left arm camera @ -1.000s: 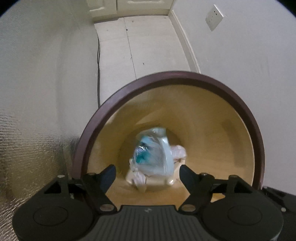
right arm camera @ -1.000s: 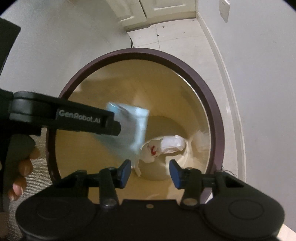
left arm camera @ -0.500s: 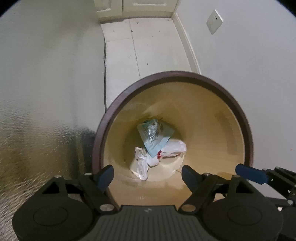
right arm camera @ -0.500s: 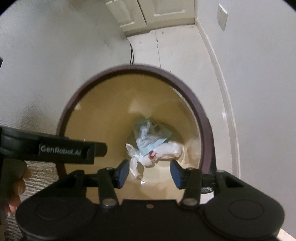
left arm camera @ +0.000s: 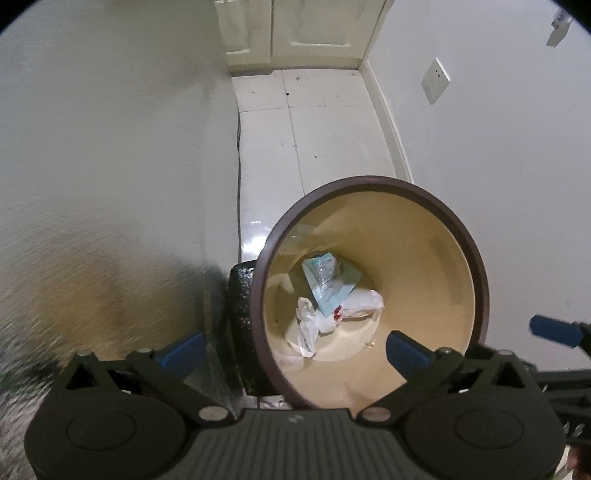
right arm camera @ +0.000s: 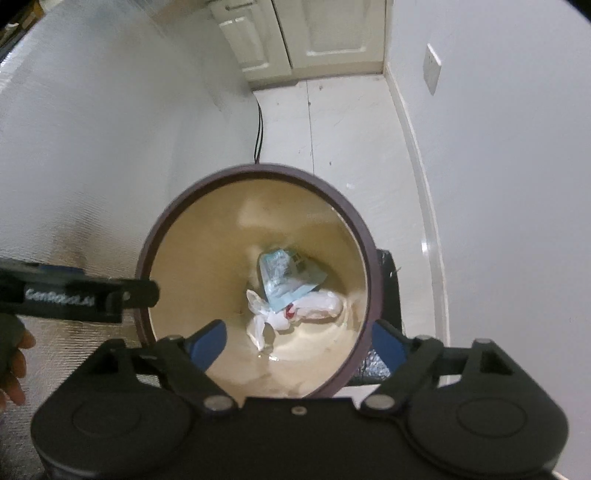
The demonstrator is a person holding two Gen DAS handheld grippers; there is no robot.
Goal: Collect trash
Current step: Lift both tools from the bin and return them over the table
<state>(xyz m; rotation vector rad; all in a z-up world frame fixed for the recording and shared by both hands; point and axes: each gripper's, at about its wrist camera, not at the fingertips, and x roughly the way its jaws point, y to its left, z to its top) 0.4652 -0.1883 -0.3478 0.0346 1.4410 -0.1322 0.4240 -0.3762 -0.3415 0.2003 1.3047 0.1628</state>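
Observation:
A round waste bin with a dark brown rim (left arm camera: 476, 258) (right arm camera: 373, 280) and tan inside stands on the floor. At its bottom lie a light blue plastic packet (left arm camera: 327, 280) (right arm camera: 284, 280) and crumpled white wrappers (left arm camera: 314, 325) (right arm camera: 317, 308). My left gripper (left arm camera: 293, 350) is open and empty above the bin's near left rim. My right gripper (right arm camera: 299, 341) is open and empty above the bin's near side. The left gripper also shows in the right wrist view (right arm camera: 85, 299), and a blue fingertip (left arm camera: 550, 328) of the right gripper shows in the left wrist view.
The bin stands in a narrow gap between a silvery textured surface (left arm camera: 92, 221) on the left and a white wall (left arm camera: 498, 147) with a socket (left arm camera: 436, 81). White floor tiles (left arm camera: 314, 140), a black cable (right arm camera: 258, 129) and cream cabinet doors (right arm camera: 325, 33) lie beyond.
The blue packet dropped from the left gripper and settled at the bin's bottom. Both grippers have risen and pulled back from the bin. The right gripper's jaws have opened wider.

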